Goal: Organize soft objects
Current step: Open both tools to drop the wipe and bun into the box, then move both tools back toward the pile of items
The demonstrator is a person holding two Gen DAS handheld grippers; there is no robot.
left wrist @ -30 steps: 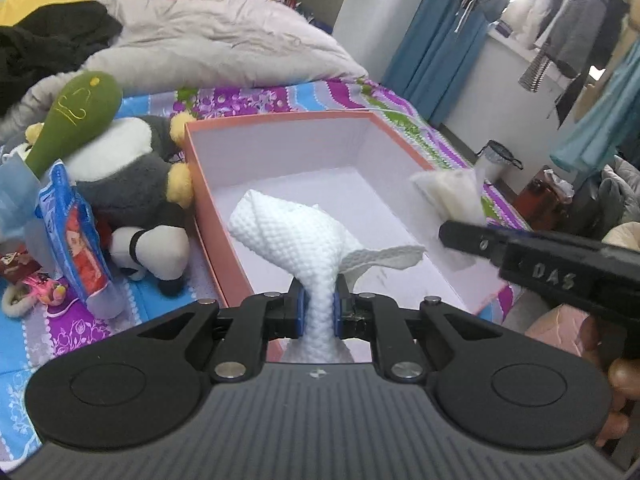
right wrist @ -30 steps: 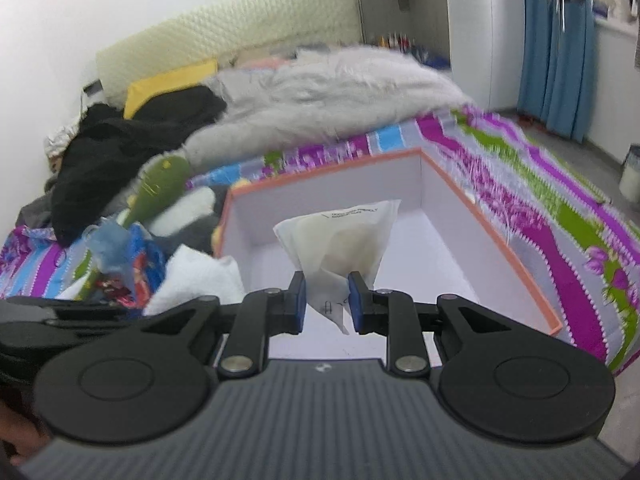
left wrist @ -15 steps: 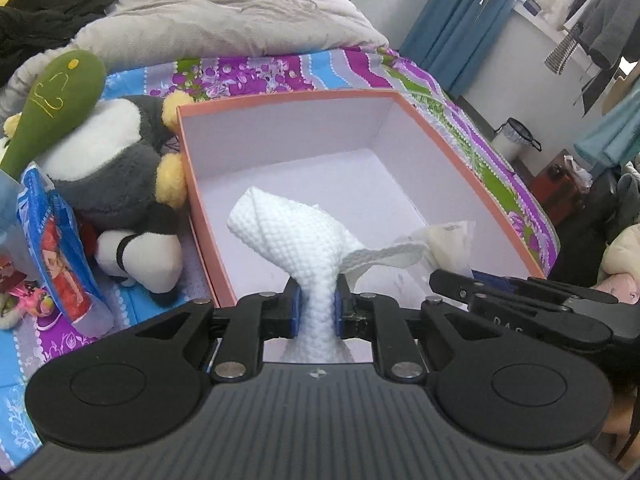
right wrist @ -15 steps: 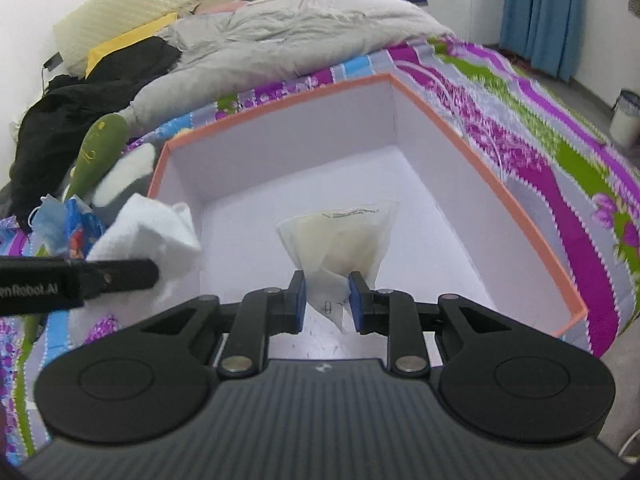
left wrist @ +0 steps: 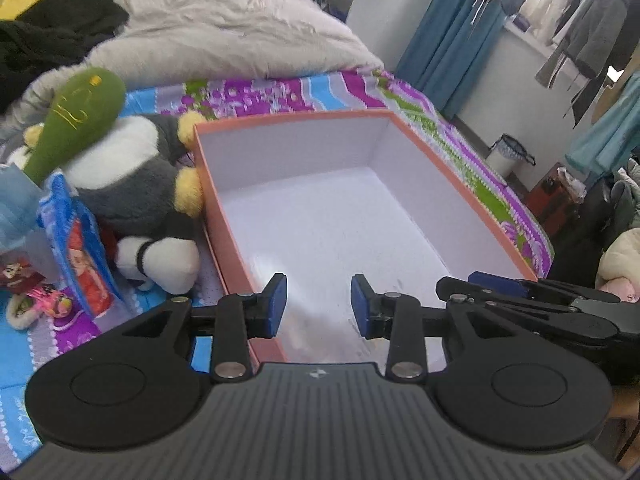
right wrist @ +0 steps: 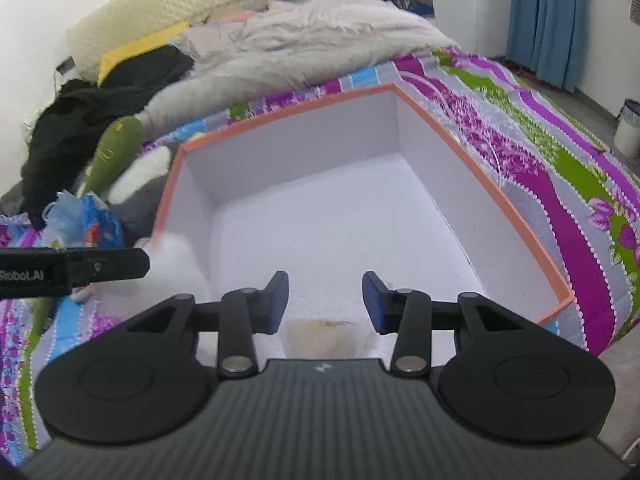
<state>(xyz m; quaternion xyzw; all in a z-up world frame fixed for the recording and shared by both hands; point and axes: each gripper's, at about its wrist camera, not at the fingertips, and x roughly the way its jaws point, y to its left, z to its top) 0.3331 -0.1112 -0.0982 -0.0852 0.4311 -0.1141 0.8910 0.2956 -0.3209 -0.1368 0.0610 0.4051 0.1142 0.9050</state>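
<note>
Both the left gripper [left wrist: 318,303] and right gripper [right wrist: 325,301] have just been opening, jaws apart and empty, above the orange-rimmed white cardboard box [left wrist: 424,152]; a cream plastic pouch [right wrist: 320,338] lies just below the right one.

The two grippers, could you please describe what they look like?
Both are alike. The left gripper and the right gripper each have a grey ribbed body with a small white logo, two round black discs at the sides, black linkage arms with silver rivets, and blue pads on the fingertips. Seen side-on in the right wrist view, the left one carries white lettering. No cables or sleeves show.
</note>
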